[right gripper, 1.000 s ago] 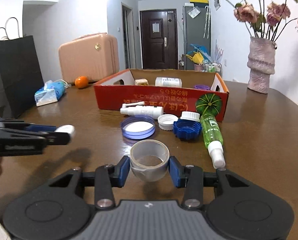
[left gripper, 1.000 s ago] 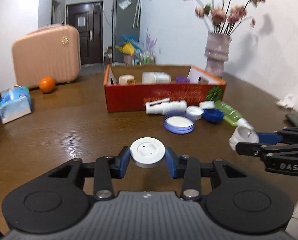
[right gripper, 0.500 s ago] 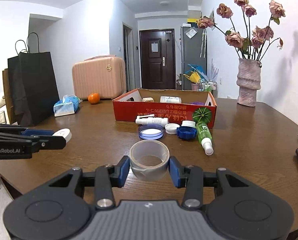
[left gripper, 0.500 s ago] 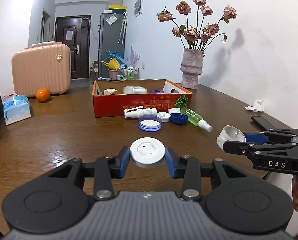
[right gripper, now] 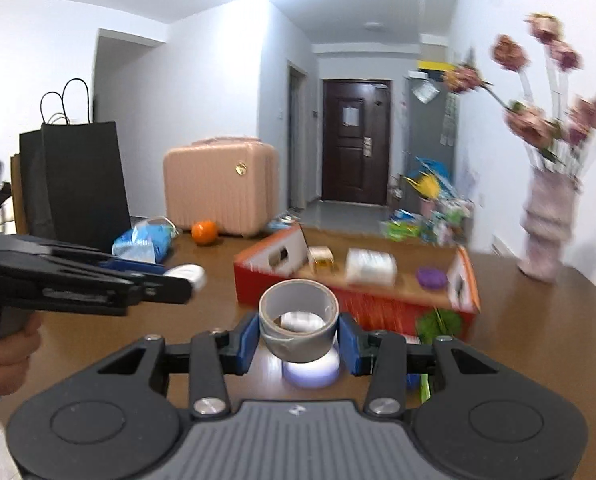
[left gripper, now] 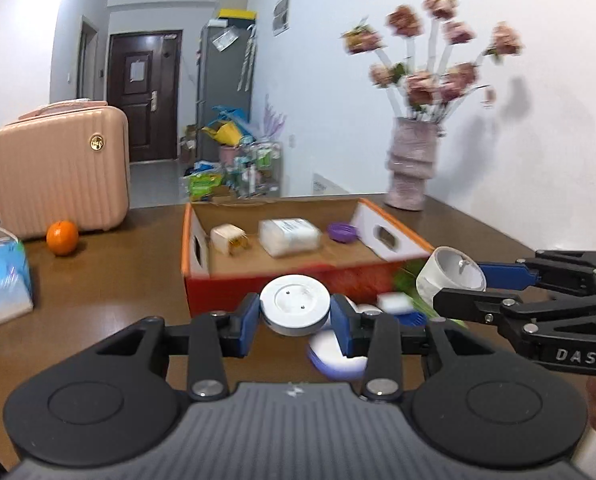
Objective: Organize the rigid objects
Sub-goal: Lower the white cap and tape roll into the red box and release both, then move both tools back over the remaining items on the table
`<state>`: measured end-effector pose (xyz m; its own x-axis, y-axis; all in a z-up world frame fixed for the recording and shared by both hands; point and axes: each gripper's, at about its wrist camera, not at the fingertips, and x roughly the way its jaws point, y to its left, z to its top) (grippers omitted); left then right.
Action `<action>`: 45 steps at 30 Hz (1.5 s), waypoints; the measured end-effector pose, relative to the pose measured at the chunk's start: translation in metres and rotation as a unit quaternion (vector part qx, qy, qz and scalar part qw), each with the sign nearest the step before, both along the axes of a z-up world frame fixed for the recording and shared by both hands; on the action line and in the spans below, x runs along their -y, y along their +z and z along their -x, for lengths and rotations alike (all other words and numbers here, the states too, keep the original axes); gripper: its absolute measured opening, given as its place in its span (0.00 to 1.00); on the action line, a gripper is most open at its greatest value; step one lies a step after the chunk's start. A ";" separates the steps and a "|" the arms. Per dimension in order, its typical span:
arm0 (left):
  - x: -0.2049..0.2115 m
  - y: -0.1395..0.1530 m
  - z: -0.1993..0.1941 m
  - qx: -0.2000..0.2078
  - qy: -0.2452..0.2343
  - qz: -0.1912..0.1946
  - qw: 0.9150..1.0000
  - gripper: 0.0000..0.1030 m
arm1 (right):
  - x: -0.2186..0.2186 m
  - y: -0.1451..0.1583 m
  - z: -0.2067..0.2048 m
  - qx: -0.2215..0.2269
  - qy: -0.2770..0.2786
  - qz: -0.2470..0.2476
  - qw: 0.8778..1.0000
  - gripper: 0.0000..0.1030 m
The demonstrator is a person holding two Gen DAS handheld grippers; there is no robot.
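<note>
You have raised both loads nearer the red box (left gripper: 298, 292): left gripper (left gripper: 295, 318) clamps the white lid (left gripper: 295, 305), right gripper (right gripper: 298, 338) clamps the tape roll (right gripper: 298, 322), seemingly ready to drop.

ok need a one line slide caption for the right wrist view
Right gripper carries a tape roll toward the open red box, with the left gripper alongside holding a white lid.

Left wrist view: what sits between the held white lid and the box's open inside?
Only the box's red front wall. The left gripper holds the white lid just short of it; no loose item shows between them in that view.
</note>
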<state>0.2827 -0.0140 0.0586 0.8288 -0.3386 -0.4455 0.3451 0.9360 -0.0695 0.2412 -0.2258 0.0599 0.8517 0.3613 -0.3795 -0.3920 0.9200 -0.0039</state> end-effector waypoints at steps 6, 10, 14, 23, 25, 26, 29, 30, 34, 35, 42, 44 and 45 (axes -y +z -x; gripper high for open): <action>0.015 -0.007 -0.122 -0.044 0.026 -0.031 0.998 0.38 | -0.012 0.005 -0.138 -0.067 0.014 -0.012 0.998 0.40; 0.022 -0.021 -0.184 -0.067 0.033 -0.054 0.996 0.38 | -0.019 -0.005 -0.227 -0.131 0.037 -0.048 0.990 0.40; 0.015 -0.041 -0.223 -0.090 0.042 -0.057 0.993 0.39 | -0.029 -0.027 -0.287 -0.168 0.022 -0.053 0.984 0.40; 0.013 -0.056 -0.237 -0.085 0.015 -0.055 0.995 0.57 | -0.041 -0.054 -0.331 -0.187 0.015 -0.060 0.980 0.66; 0.015 -0.053 -0.233 -0.076 0.019 -0.057 0.995 0.60 | -0.037 -0.051 -0.329 -0.185 0.015 -0.071 0.980 0.66; 0.015 -0.050 -0.231 -0.073 0.020 -0.056 0.996 0.61 | -0.035 -0.048 -0.329 -0.182 0.012 -0.074 0.980 0.66; 0.011 -0.039 -0.220 -0.071 0.026 -0.050 0.996 0.64 | -0.027 -0.033 -0.321 -0.170 0.002 -0.068 0.983 0.67; 0.007 -0.033 -0.213 -0.064 0.030 -0.052 0.996 0.66 | -0.021 -0.026 -0.314 -0.164 0.000 -0.064 0.984 0.69; -0.014 -0.010 -0.180 -0.041 0.055 -0.059 0.996 0.72 | 0.011 0.005 -0.275 -0.133 -0.030 -0.041 0.990 0.72; -0.021 -0.002 -0.167 -0.034 0.062 -0.058 0.996 0.74 | 0.021 0.012 -0.261 -0.126 -0.040 -0.034 0.991 0.73; -0.038 0.047 -0.086 0.012 0.091 -0.051 0.995 0.83 | 0.075 0.054 -0.151 -0.073 -0.075 -0.033 0.994 0.82; -0.038 0.058 -0.060 0.027 0.091 -0.043 0.995 0.87 | 0.082 0.063 -0.118 -0.057 -0.082 -0.041 0.994 0.83; -0.039 0.061 -0.048 0.032 0.091 -0.040 0.995 0.88 | 0.086 0.067 -0.103 -0.050 -0.084 -0.042 0.994 0.86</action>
<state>0.3311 0.0246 0.1201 0.9004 -0.1466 -0.4097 0.1710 0.9850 0.0233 0.3439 -0.3117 0.1269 0.8623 0.2520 -0.4392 -0.2281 0.9677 0.1075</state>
